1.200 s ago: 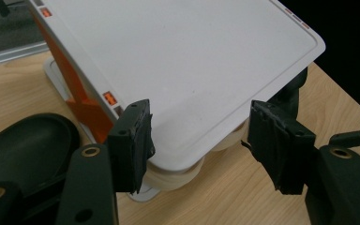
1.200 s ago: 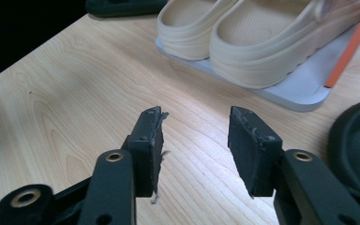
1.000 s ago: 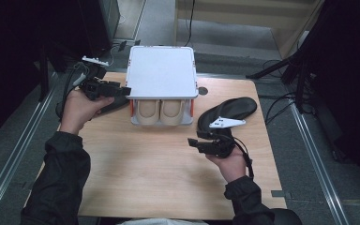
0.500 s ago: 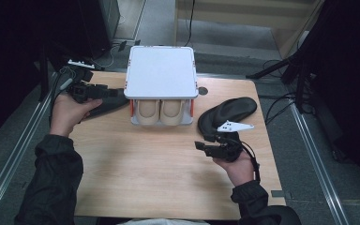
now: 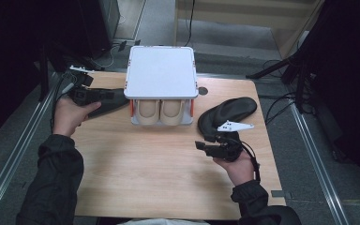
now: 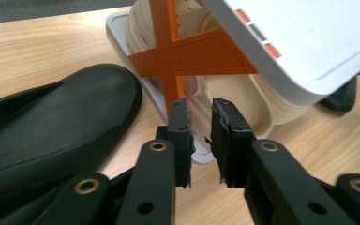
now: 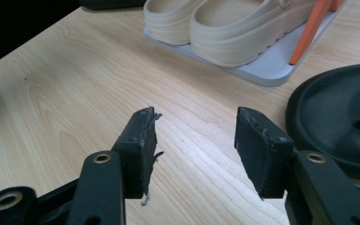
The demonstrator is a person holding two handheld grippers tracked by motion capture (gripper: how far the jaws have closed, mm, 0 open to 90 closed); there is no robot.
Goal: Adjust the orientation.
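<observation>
High view: left gripper (image 5: 104, 95), jaws narrow and empty, sits by the black shoe (image 5: 104, 104) at the table's (image 5: 145, 173) left edge, ready to grab it; right gripper (image 5: 205, 146) waits wide.

You wear dark sleeves (image 5: 51, 178). Your grippers are black, with brass-ringed screw holes; the right gripper (image 5: 201, 146) carries a grey three-cornered plate (image 5: 234, 126).

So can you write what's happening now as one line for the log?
left gripper: nearly shut, empty, beside black shoe | right gripper: open, empty, above wooden table | beige clogs: on grey-white rack
</observation>
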